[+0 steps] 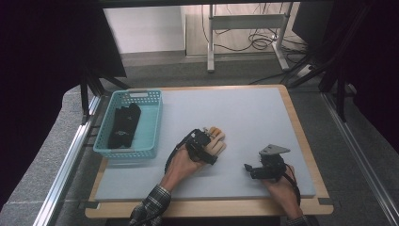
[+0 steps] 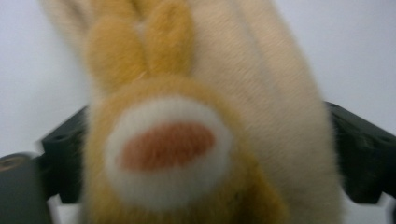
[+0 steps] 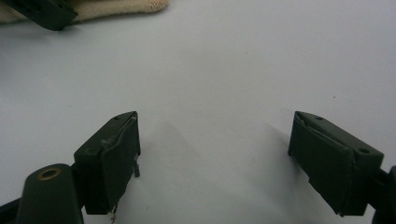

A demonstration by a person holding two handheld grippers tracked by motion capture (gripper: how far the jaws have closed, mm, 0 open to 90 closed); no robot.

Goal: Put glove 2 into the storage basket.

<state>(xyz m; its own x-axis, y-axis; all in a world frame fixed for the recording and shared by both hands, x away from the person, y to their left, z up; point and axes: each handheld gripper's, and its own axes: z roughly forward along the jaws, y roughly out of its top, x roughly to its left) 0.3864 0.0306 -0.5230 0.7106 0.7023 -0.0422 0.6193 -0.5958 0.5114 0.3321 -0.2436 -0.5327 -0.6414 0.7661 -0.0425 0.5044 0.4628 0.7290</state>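
Note:
A fuzzy tan and orange plush glove (image 1: 220, 146) lies on the pale mat (image 1: 244, 108) near its middle. My left gripper (image 1: 211, 142) reaches over it from the lower left. In the left gripper view the plush glove (image 2: 187, 140) is close up and blurred, with an orange oval patch ringed in white. It lies between the wide-set jaws of the left gripper (image 2: 210, 135), and I cannot see the pads pressing on it. My right gripper (image 1: 249, 170) rests low on the mat at the front right, pointing left. In its own view the right gripper (image 3: 215, 121) stands open with bare mat between its jaws.
A light blue basket (image 1: 124, 151) stands at the mat's left edge with black fabric items (image 1: 123, 125) inside. In the right gripper view, the glove's tan edge (image 3: 116, 7) and one black jaw of the left gripper lie at the top left. A wooden table rim (image 1: 211, 207) frames the mat.

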